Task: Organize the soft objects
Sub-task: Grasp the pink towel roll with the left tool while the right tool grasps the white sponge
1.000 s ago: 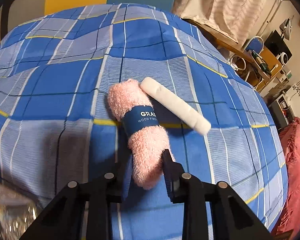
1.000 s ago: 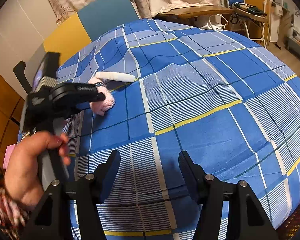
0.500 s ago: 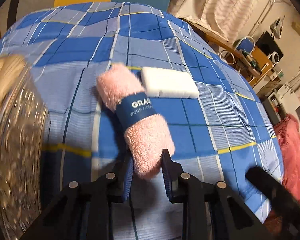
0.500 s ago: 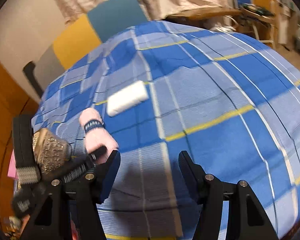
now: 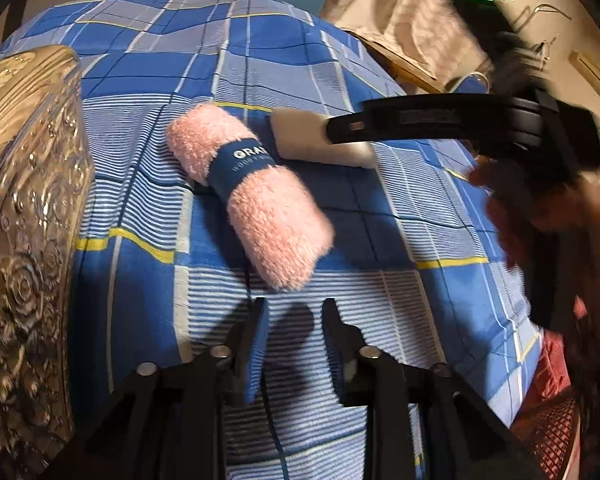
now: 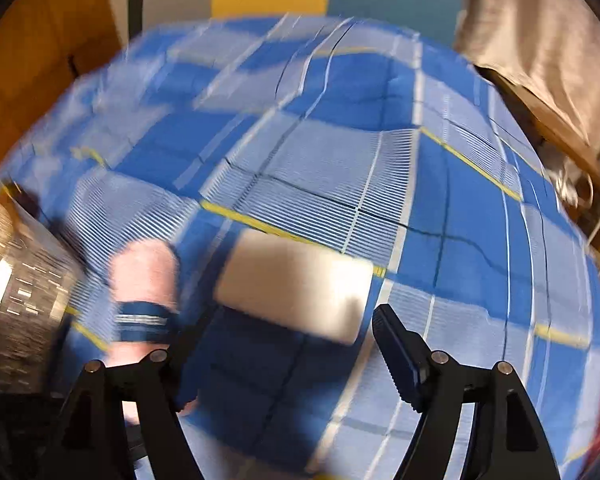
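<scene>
A pink rolled towel with a navy band lies on the blue plaid cloth. Its near end rests just ahead of my left gripper, whose jaws are opening with nothing between them. A flat white pad lies beside the towel's far end. In the blurred right wrist view my right gripper hangs over the white pad. Its jaws are opening and stand wider than the pad, not pressing it. The pink towel is to its left. One of the right gripper's fingers reaches over the pad.
A gold embossed container stands at the left edge of the cloth, close to the towel, and shows as a dark blur in the right wrist view. A person's hand holds the right gripper. Curtains and furniture lie beyond the bed.
My left gripper has let go of the pink towel, which now lies free ahead of its tips. The right gripper swung left, rolled, and came over the white pad with wider jaws.
</scene>
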`<state>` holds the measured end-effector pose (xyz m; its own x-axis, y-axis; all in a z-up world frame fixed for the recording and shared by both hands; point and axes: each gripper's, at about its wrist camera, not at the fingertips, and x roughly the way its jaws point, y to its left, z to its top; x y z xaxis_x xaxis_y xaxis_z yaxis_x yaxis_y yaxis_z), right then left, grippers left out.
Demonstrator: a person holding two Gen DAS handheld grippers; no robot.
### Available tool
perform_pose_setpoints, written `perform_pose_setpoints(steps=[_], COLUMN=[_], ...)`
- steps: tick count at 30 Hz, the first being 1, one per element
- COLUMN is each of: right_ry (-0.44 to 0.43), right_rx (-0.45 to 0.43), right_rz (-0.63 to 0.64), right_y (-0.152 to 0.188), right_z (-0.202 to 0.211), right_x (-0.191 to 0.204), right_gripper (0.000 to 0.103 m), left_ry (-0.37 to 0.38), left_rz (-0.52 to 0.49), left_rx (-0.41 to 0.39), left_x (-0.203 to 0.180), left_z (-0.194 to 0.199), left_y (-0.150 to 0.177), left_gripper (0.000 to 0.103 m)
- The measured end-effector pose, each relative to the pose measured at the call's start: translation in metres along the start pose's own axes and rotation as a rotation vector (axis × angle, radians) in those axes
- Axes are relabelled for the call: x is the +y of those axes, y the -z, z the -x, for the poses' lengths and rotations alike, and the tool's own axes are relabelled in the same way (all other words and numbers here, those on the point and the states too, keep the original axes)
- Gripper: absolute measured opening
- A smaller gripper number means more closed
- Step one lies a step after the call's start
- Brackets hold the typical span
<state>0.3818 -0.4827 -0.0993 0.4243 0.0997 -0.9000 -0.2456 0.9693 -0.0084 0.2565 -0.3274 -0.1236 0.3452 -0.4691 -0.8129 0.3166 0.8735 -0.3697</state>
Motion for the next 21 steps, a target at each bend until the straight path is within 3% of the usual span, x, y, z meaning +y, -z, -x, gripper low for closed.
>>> perform_pose_setpoints(steps=[5,8,12,16,21], right_ry=[0.011,-0.017,-0.039,-0.001,0.001], right_rx=[0.059,0.092,0.107,0.084,0.042], right_rz=[0.201,0.226,0.222,0.214,0.085], right_y=[-0.008,-0.012,-0.011,0.002,0.021], right_z=[-0.025,-0.036,-0.041,-0.036,-0.015], right_x=[0.012,0.008,0.001,0.001,-0.013], right_gripper=[0.081,0.089,0.092,0.075,0.07], left_ry=[0.03,0.041,0.049,0.022,0.0], left_rz=[0.003,0.019,0.045,0.09,0.129], left_rx=[0.014,0.024,0.033,0.018,0.015], left_x=[0.0,0.001,0.002,0.004,0.004], left_z=[0.002,0.002,0.005,0.005,0.003], left_y=[0.0,0.0,0.002,-0.002,-0.008], left_gripper=[0.036,0.036,0.038,0.042,0.042])
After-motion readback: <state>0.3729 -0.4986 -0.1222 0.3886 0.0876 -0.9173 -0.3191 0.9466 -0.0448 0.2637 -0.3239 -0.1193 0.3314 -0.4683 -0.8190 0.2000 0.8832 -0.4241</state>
